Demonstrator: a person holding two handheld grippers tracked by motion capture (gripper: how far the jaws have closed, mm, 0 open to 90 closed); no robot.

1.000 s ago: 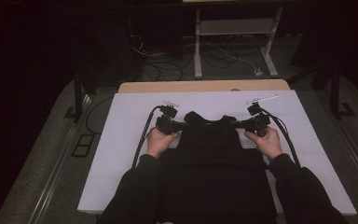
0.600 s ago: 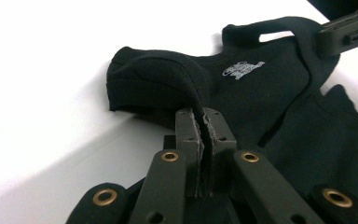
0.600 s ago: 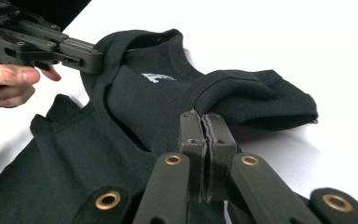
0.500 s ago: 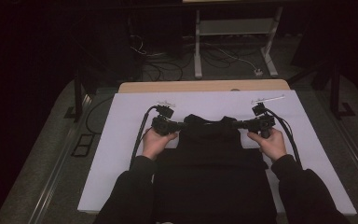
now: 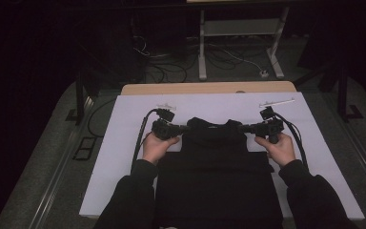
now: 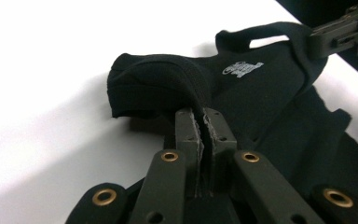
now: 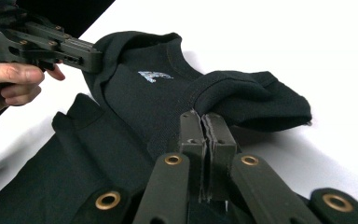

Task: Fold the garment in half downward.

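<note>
One black garment (image 5: 217,162) is spread on one white sheet (image 5: 124,143), which covers most of one wooden table (image 5: 209,88); a strip of bare wood is left showing at the far edge. The garment lies at the middle of the sheet, its neck opening turned to the far side and its body running back toward the near edge, where it is partly covered by two dark sleeves (image 5: 128,200). One small pale printed mark (image 6: 242,68) is seen inside the neck.

Two grippers are counted, one in each of two hands. The left gripper (image 5: 185,129) is held at the left shoulder of the garment, and its two jaws are pressed together on a fold of the black cloth there, as seen in the left gripper view (image 6: 204,122). The right gripper (image 5: 244,129) is held at the right shoulder, and its two jaws are likewise clamped on a fold of the cloth (image 7: 203,120). Both shoulder folds are raised off the sheet, while the body of the garment lies flat. One cable (image 5: 140,138) is trailed from the left gripper and one cable (image 5: 298,138) from the right.

On the floor beyond the table, one white metal stand (image 5: 238,33) is seen among loose wires.
</note>
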